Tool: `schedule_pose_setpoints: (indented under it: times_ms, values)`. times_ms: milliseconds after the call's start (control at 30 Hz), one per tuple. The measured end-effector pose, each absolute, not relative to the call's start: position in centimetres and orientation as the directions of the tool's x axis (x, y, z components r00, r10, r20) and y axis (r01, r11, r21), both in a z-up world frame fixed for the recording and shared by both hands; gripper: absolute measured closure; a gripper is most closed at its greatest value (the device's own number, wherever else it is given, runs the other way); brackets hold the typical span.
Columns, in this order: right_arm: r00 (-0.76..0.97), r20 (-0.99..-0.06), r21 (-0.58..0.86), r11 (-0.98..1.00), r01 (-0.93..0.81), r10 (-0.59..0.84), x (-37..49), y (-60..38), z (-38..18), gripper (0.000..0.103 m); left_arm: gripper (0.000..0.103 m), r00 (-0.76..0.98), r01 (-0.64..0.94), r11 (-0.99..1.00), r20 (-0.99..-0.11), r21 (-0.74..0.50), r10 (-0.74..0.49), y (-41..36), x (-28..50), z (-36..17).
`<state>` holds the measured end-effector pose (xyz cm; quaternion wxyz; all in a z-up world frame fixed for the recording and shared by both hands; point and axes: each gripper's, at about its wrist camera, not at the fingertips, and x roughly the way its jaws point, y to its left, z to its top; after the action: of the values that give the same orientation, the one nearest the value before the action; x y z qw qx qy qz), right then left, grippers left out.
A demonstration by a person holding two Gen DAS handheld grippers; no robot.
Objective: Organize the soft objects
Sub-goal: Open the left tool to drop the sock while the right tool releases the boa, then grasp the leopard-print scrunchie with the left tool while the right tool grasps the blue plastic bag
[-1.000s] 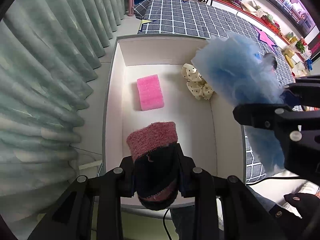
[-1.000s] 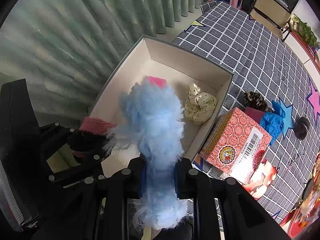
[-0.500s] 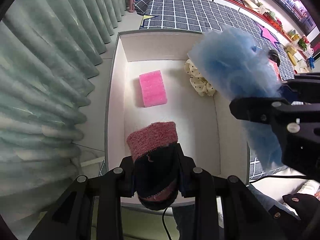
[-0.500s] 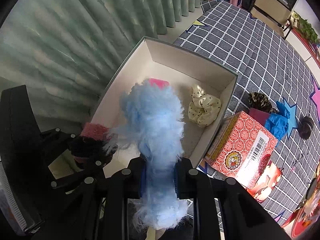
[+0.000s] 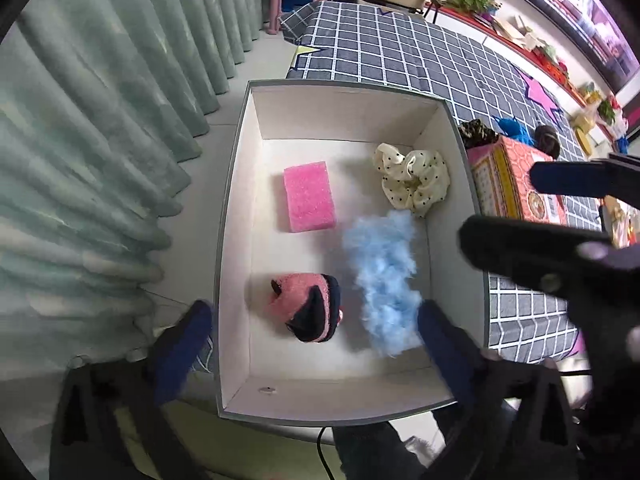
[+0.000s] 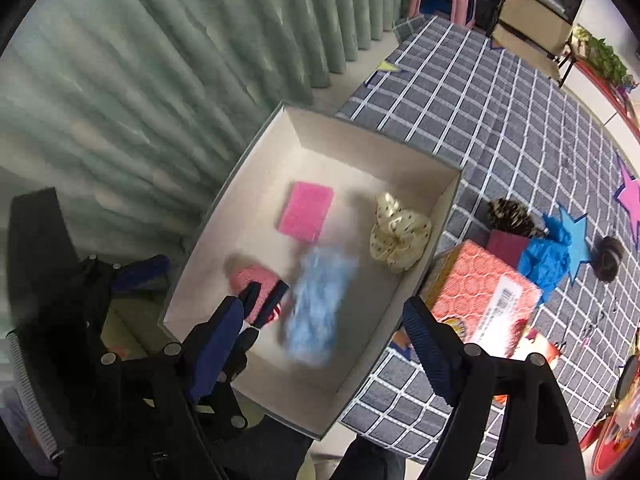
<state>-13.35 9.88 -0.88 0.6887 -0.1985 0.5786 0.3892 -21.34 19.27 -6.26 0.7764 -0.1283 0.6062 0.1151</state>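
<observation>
A white open box [image 5: 236, 216] [image 6: 448, 200] holds a pink sponge [image 5: 309, 196] [image 6: 306, 212], a cream dotted scrunchie [image 5: 412, 184] [image 6: 400, 236], a pink and black knitted piece [image 5: 308, 306] [image 6: 252, 282] and a fluffy blue piece [image 5: 384, 276] [image 6: 320, 300]. The blue piece looks blurred in the right wrist view. My left gripper [image 5: 312, 344] is open and empty above the box's near end. My right gripper [image 6: 324, 348] is open and empty above the box; it also shows in the left wrist view [image 5: 560, 216].
A red patterned carton [image 6: 480, 300] [image 5: 516, 184] stands right of the box on a grey checked cloth [image 6: 500, 120]. A leopard scrunchie [image 6: 512, 212], blue crumpled piece [image 6: 544, 260] and dark round thing [image 6: 608, 258] lie beyond it. Green curtains [image 5: 100, 120] hang on the left.
Both grippers have opened. The knitted piece and the fluffy blue piece have dropped from the grippers into the box.
</observation>
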Motion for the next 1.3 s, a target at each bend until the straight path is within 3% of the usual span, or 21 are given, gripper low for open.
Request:
schedule_pose_setpoints:
  times_ms: [200, 467, 500, 533, 733, 1000, 1300]
  values:
    - [0.108, -0.938, 0.15, 0.664, -0.733, 0.331, -11.8, 8.2, 1.3, 0.019, 0.0, 0.313, -0.374, 0.894, -0.941, -0.246, -0.127, 20.5, -20.4, -5.4]
    - [0.199, -0.943, 0.126, 0.841, -0.526, 0.266, -4.1, 0.6, 1.2, 0.017, 0.0, 0.357, -0.344, 0.884, -0.915, -0.315, -0.187, 19.5, -16.8, -3.0]
    - [0.193, -0.95, 0.122, 0.859, -0.498, 0.247, -3.1, -0.3, 0.5, 0.001, 0.0, 0.355, -0.339, 0.886, -0.915, -0.315, -0.19, 19.1, -16.2, -2.8]
    - [0.174, -0.959, 0.122, 0.883, -0.453, 0.222, -1.6, -1.8, -0.7, 0.0, 0.0, 0.348, -0.332, 0.891, -0.918, -0.311, -0.191, 18.5, -15.6, -2.7]
    - [0.095, -0.98, 0.131, 0.928, -0.349, 0.174, 3.5, -5.4, -6.1, 0.0, 0.0, 0.31, -0.296, 0.911, -0.931, -0.286, -0.192, 15.6, -13.5, -2.2]
    - [-0.01, -0.982, 0.173, 0.893, -0.416, 0.186, 8.4, -2.4, -13.1, 0.0, 0.0, 0.253, -0.297, 0.924, -0.952, -0.243, -0.169, 12.0, -10.2, -2.1]
    - [0.031, -0.999, 0.016, 0.973, -0.229, 0.023, 11.9, -14.6, -16.1, 0.0, 0.0, 0.215, -0.191, 0.948, -0.953, -0.255, -0.213, 6.2, -4.8, -2.5]
